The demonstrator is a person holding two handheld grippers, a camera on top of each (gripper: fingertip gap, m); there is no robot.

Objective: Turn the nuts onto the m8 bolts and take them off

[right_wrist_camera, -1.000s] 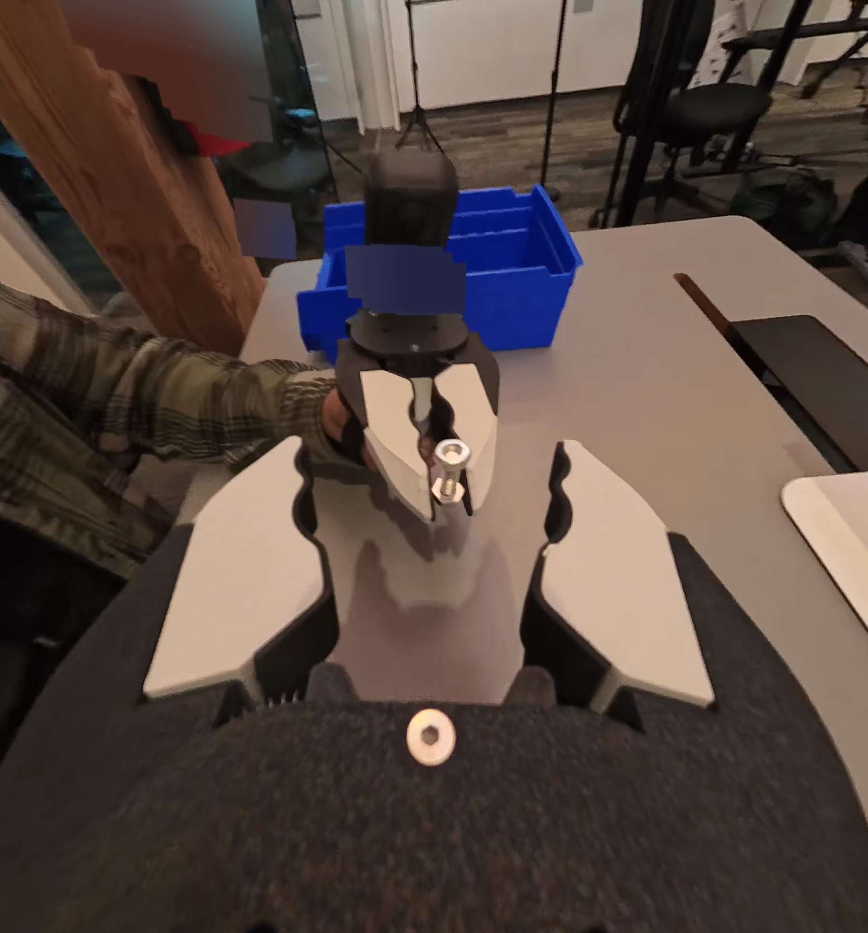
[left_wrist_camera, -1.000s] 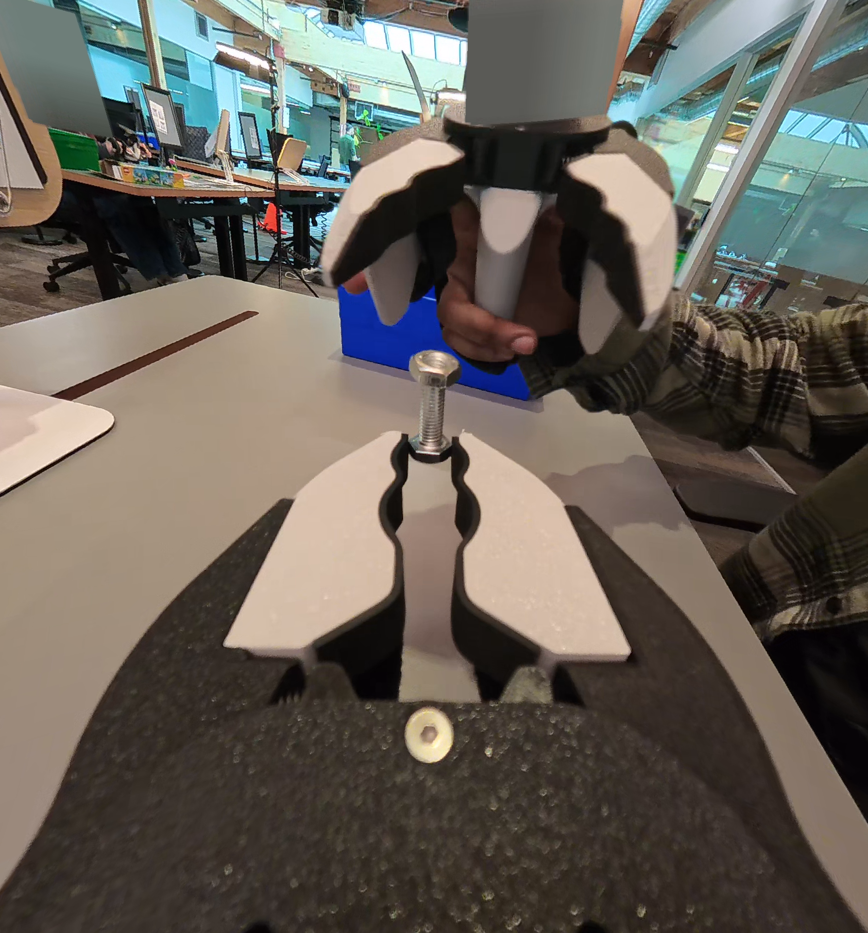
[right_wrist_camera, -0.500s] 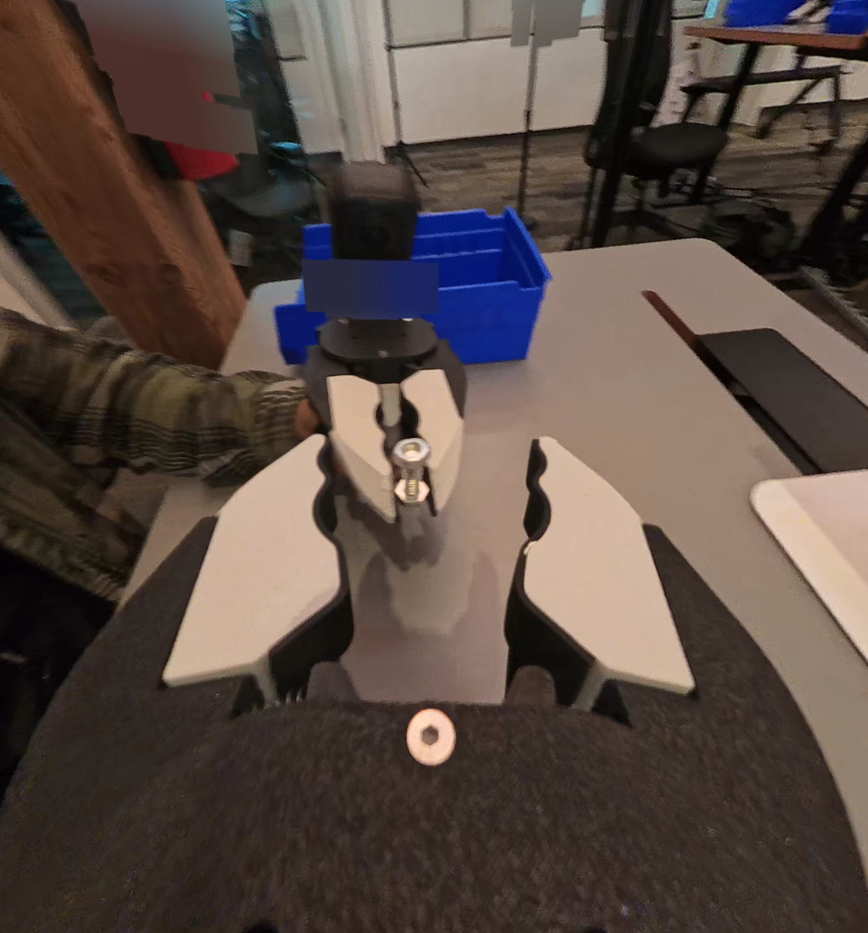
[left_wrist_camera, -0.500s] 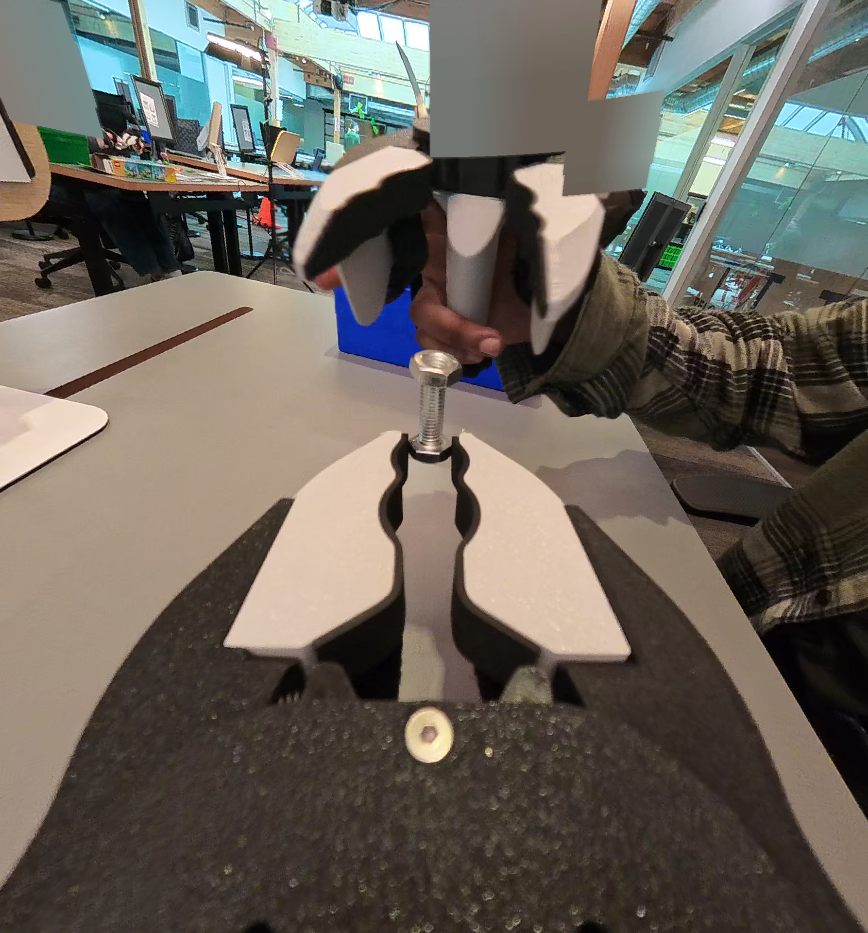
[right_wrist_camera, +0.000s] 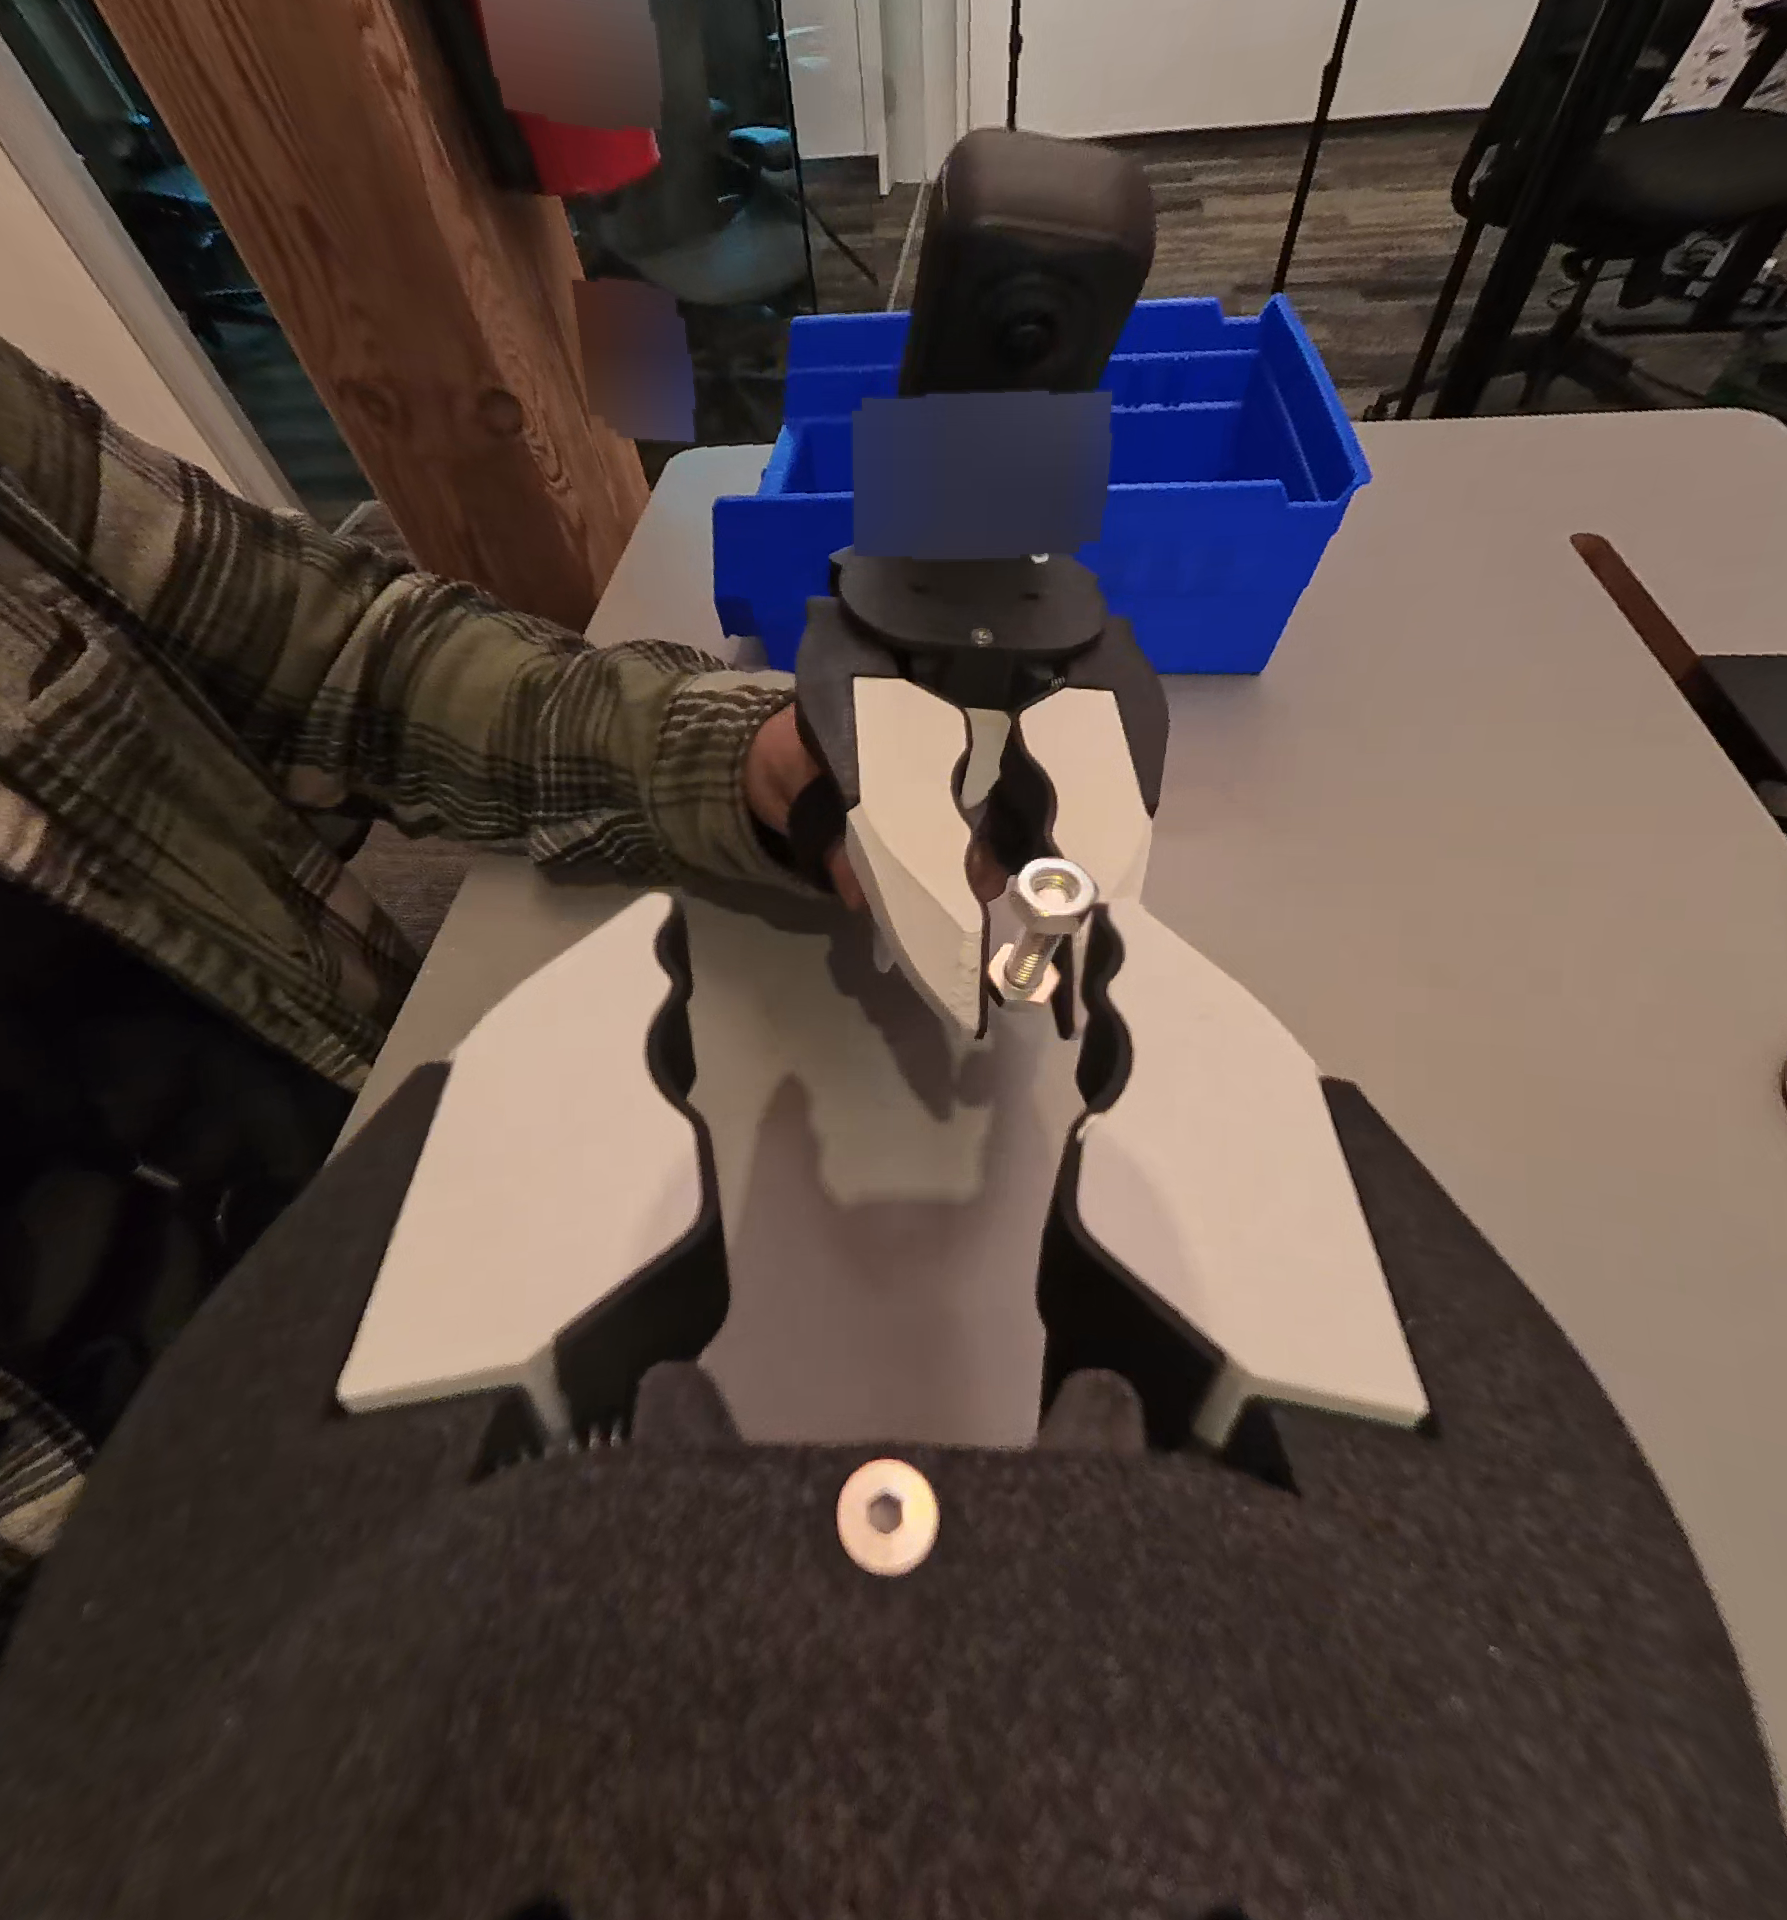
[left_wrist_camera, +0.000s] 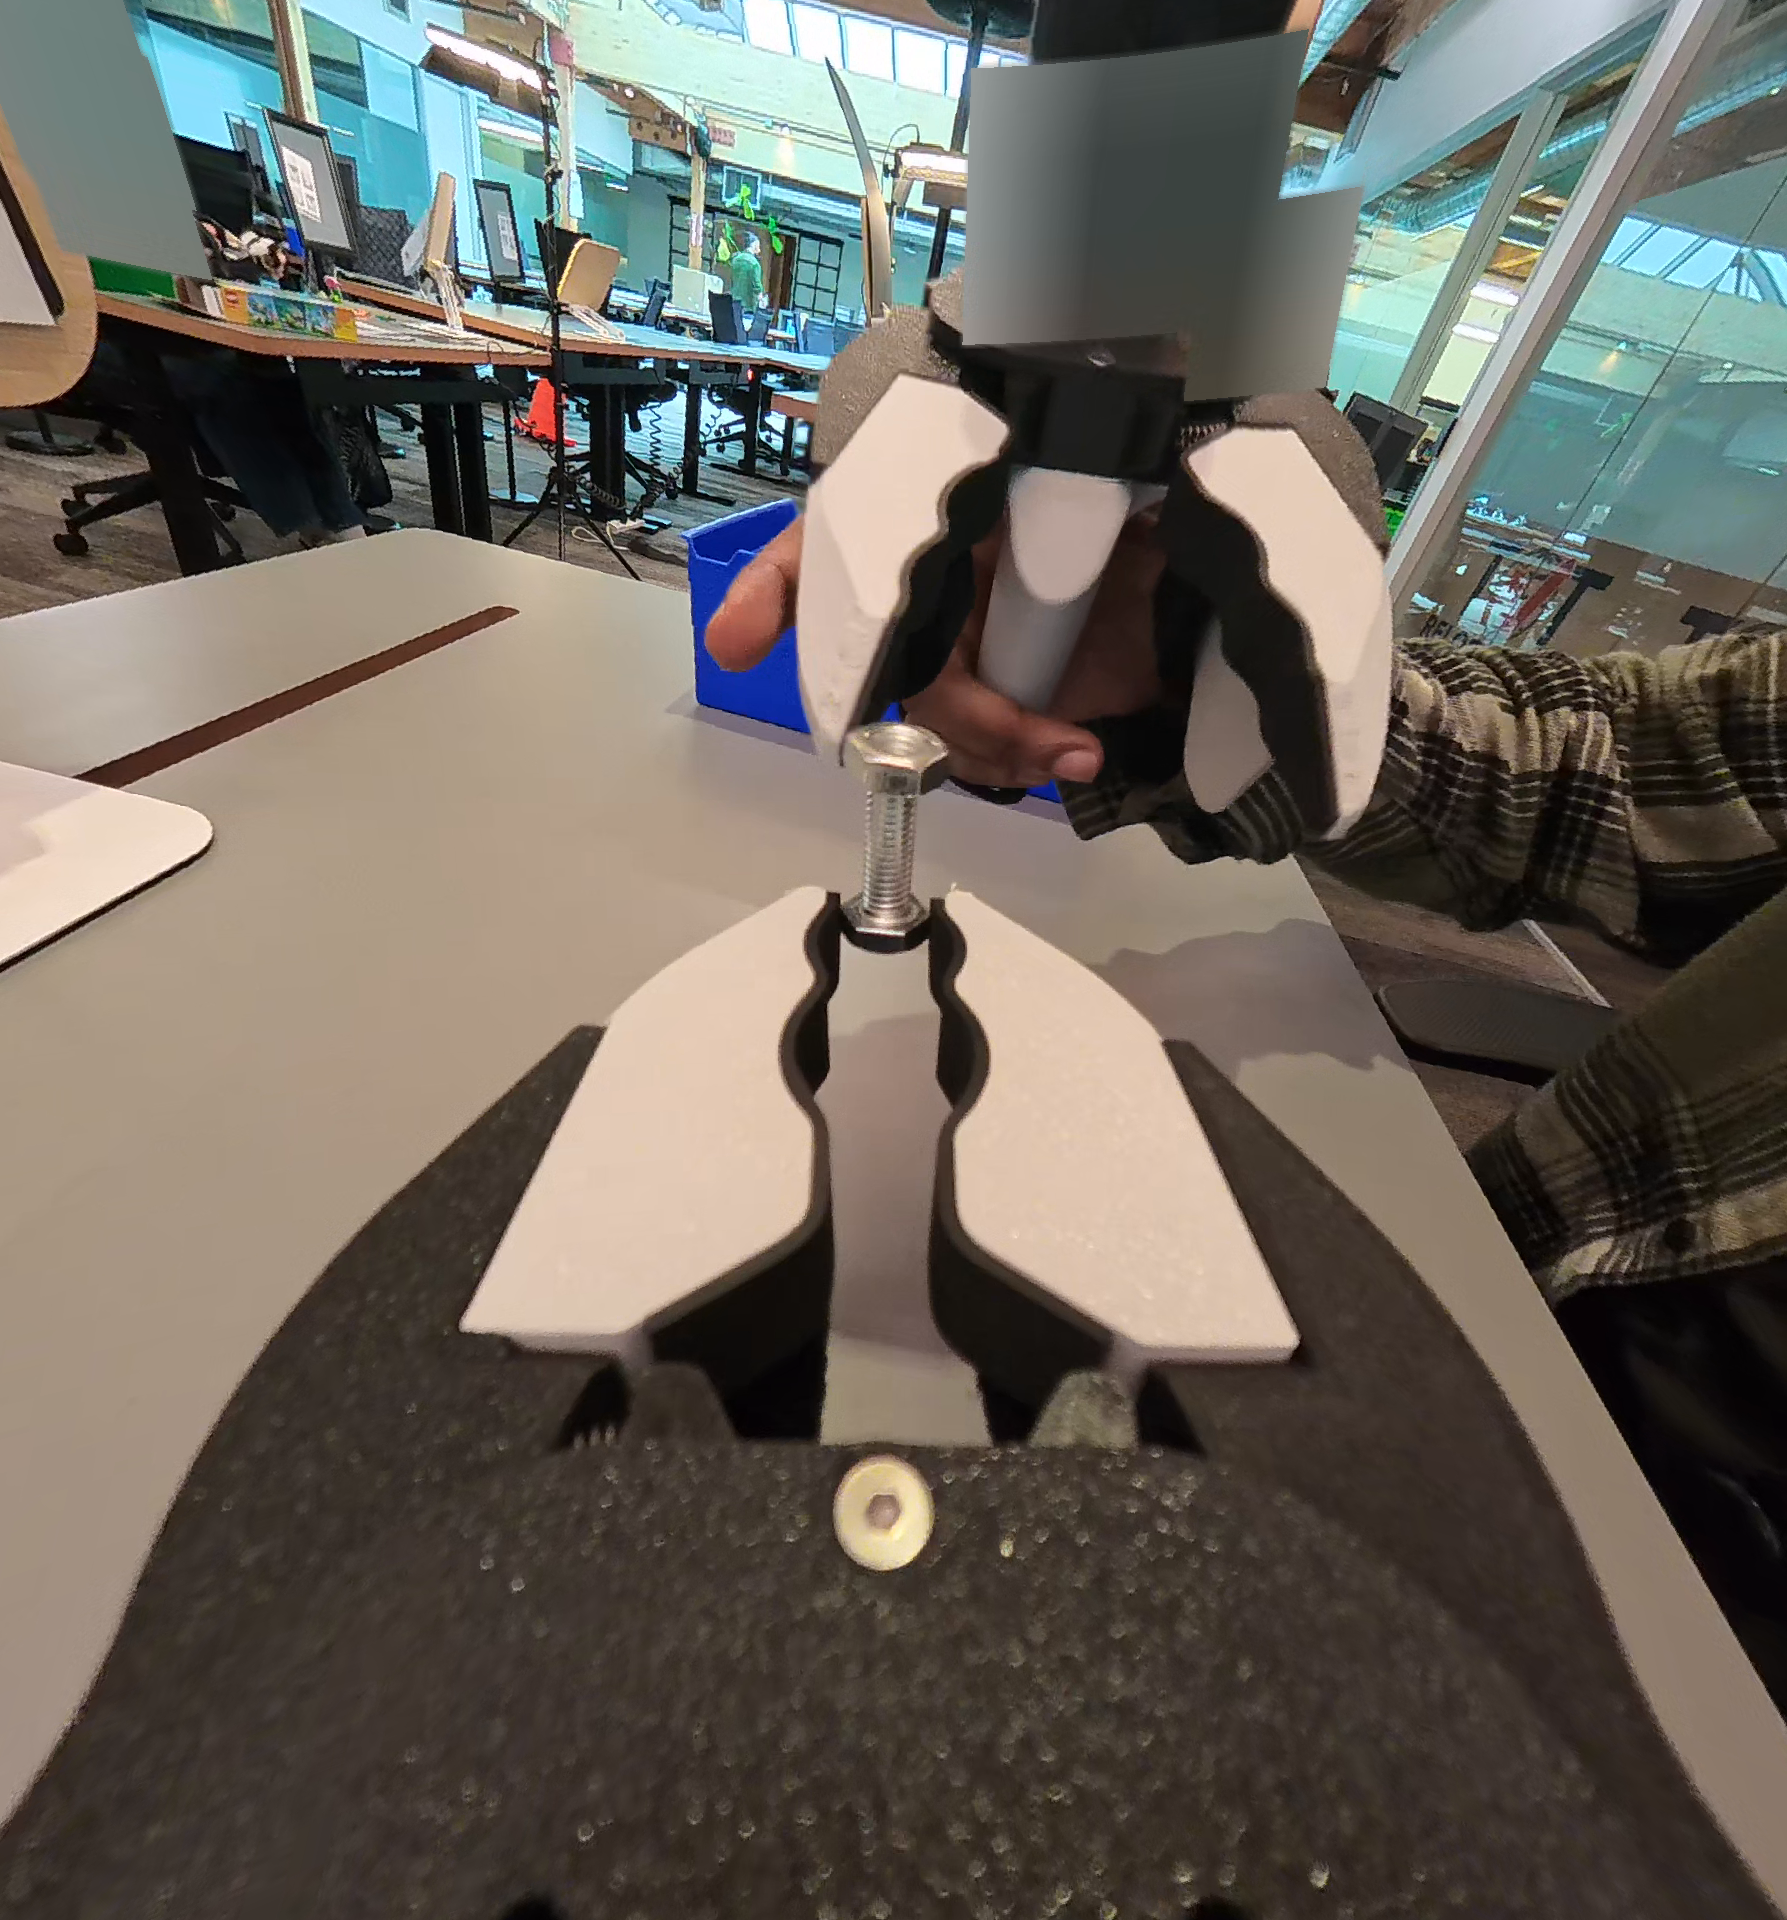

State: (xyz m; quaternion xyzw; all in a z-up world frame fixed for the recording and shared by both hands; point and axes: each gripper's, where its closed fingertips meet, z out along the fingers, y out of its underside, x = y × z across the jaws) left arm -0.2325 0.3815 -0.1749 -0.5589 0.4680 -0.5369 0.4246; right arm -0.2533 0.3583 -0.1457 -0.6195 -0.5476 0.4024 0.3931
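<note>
With the left gripper (left_wrist_camera: pixel 884 914) clenched on the bolt head (left_wrist_camera: pixel 881 923) at frame centre, the released right gripper (right_wrist_camera: pixel 884 1023) risks knocking the nut (left_wrist_camera: pixel 894 750) crooked or closing off-centre.

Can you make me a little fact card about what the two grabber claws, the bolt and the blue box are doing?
Left gripper: shut on the bolt head at the bottom, holding the bolt upright above the table.
Bolt: silver, threads showing, standing straight up.
Nut: silver, sitting at the top end of the bolt.
Right gripper: open, fingers wide apart, close to the nut but not gripping it.
Blue bin: on the grey table, behind the grippers.
Person: plaid sleeves, a hand on each gripper.
</note>
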